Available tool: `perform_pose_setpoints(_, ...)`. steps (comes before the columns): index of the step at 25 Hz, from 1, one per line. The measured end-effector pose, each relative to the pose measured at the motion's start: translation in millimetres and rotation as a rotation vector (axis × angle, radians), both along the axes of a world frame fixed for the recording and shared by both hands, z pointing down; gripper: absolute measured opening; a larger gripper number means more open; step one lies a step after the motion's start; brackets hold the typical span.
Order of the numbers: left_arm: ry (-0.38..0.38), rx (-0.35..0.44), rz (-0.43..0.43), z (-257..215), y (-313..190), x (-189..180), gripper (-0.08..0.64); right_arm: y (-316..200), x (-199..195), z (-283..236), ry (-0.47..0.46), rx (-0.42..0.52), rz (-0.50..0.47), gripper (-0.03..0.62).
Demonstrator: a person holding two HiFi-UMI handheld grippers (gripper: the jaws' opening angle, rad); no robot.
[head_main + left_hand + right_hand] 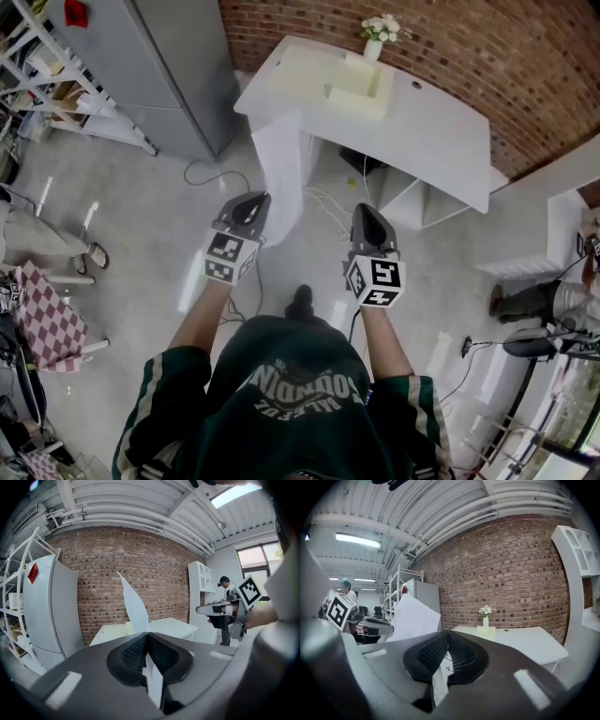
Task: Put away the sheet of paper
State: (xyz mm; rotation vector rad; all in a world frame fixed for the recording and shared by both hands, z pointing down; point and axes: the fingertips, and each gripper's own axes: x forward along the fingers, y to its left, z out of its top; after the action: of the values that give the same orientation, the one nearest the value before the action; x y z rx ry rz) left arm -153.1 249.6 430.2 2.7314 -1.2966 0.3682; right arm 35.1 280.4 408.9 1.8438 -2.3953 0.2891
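Closest to me, my dark green sweatshirt with white lettering (300, 394) fills the bottom of the head view, with both forearms reaching forward from it. My left gripper (255, 204) carries its black-and-white marker cube (231, 258) just above my wrist. Its jaws are pressed together on the lower edge of the white sheet of paper (281, 169). In the left gripper view the sheet (133, 605) runs between the ribbed black pads (133, 652) and rises past the tips, curling up and to the left. My right gripper (364, 214) is level with the left one and well apart from the paper. Its jaws are closed tip to tip with nothing between them, as the right gripper view (448, 633) shows.

Under the grippers is the glossy grey floor (141, 234), with thin cables (323, 200) trailing across it. Beyond stands the white desk (441, 131), with a pale yellow box (361, 89) and a small white vase of white flowers (375, 39) on its far side. To the left is a tall grey cabinet (178, 66), and the red brick wall (469, 37) is behind everything.
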Motion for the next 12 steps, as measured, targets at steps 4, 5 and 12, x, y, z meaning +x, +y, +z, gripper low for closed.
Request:
perform_pose_setpoints(4,0.002,0.007,-0.02,-1.8,-23.6,16.8,0.012,-24.4,16.7,0.0,0.005,0.002,-0.026,0.002)
perform_pose_setpoints(5,0.001,0.008,-0.025,-2.4,-28.5,20.6,0.012,-29.2,20.3,0.4,0.006,0.001,-0.033,0.002)
perform_pose_setpoints(12,-0.006,-0.004,-0.045,1.2,-48.4,31.3,0.012,-50.5,32.3,4.6,0.004,-0.01,-0.057,0.002)
